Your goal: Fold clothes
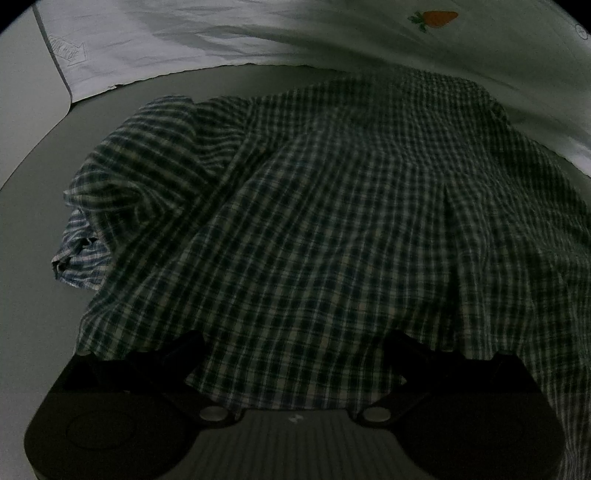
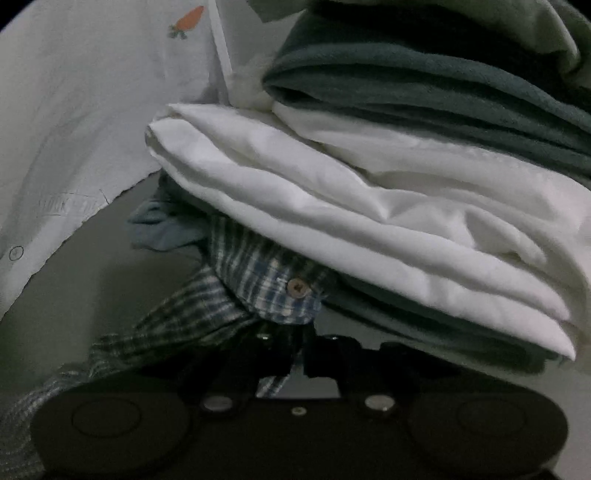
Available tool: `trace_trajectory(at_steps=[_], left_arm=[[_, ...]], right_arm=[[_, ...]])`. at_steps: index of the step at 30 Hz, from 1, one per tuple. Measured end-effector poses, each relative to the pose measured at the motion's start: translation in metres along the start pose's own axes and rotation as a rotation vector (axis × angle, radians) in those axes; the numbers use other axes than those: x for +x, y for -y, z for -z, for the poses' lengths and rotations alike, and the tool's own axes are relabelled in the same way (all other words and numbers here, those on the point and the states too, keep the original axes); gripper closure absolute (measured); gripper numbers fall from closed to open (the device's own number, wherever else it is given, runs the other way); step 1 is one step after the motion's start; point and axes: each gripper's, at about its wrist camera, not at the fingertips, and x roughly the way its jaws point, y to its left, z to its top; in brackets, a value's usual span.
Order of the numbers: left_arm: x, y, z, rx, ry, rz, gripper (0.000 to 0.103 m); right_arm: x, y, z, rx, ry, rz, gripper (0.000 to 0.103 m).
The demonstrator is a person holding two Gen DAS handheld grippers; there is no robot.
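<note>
Left wrist view: my left gripper (image 1: pixel 295 354) stands with jaws wide apart and nothing between them, low over the plaid shirt (image 1: pixel 332 221). The shirt spreads ahead of the fingers, rumpled, one sleeve (image 1: pixel 96 221) bunched off to the front left. Beyond it lies a white sheet (image 1: pixel 184 48) bearing a carrot print (image 1: pixel 437 18), and grey table (image 1: pixel 29 258) shows to the left.

Right wrist view: my right gripper (image 2: pixel 299 354) is clenched on a fold of the shirt (image 2: pixel 236 295); cloth runs between the closed fingers and trails off to my left. Just ahead of the tips sits a buttoned part (image 2: pixel 297 288), cuff or collar I cannot tell. Above and to the front right is a stack of folded items: white cloth (image 2: pixel 351 206) below, dark cloth (image 2: pixel 443 85) on top, with a darker layer beneath. The buttoned part seems tucked under the stack's near edge.

Progress, as I judge it: several pieces are already folded and stacked; the shirt is not yet folded. It lies creased and unaligned, so spreading, sleeve folds and body folds all appear to remain.
</note>
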Motion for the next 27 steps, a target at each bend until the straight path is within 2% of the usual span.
trace_trajectory(at_steps=[1,2,3,5,8,11,15,17,21,24,27], left_arm=[[0.000,0.000,0.000,0.000,0.001,0.000,0.000],[0.000,0.000,0.000,0.000,0.003,0.001,0.000],[-0.001,0.000,0.001,-0.001,0.004,0.001,0.000],[-0.001,-0.001,0.001,0.001,0.006,0.004,0.000],[-0.004,-0.002,0.004,0.006,-0.003,0.016,0.000],[-0.012,-0.009,0.011,-0.004,-0.016,0.053,0.000],[-0.036,-0.039,0.025,-0.103,-0.002,0.155,0.000],[-0.049,-0.055,0.030,-0.125,0.027,0.176,0.000],[-0.075,-0.097,0.043,-0.154,0.095,0.158,0.000],[-0.085,-0.132,0.050,-0.172,0.116,0.129,0.000],[-0.086,-0.165,0.051,-0.173,0.115,0.103,0.001]], right_arm=[[-0.006,-0.001,0.002,-0.014,0.002,0.013,0.060],[-0.013,-0.002,0.006,-0.027,0.005,0.018,0.042],[-0.023,-0.003,0.011,-0.040,0.011,0.003,0.033],[-0.042,-0.006,0.023,-0.066,0.017,-0.030,0.022],[-0.074,-0.018,0.055,-0.134,-0.022,-0.133,0.003],[-0.108,-0.046,0.096,-0.277,-0.019,-0.252,0.000],[-0.167,-0.082,0.153,-0.489,0.080,-0.406,0.000],[-0.188,-0.098,0.177,-0.568,0.110,-0.498,0.000],[-0.208,-0.122,0.232,-0.673,0.050,-0.646,0.000],[-0.206,-0.132,0.268,-0.708,-0.050,-0.663,0.000],[-0.206,-0.133,0.298,-0.687,-0.060,-0.637,0.000]])
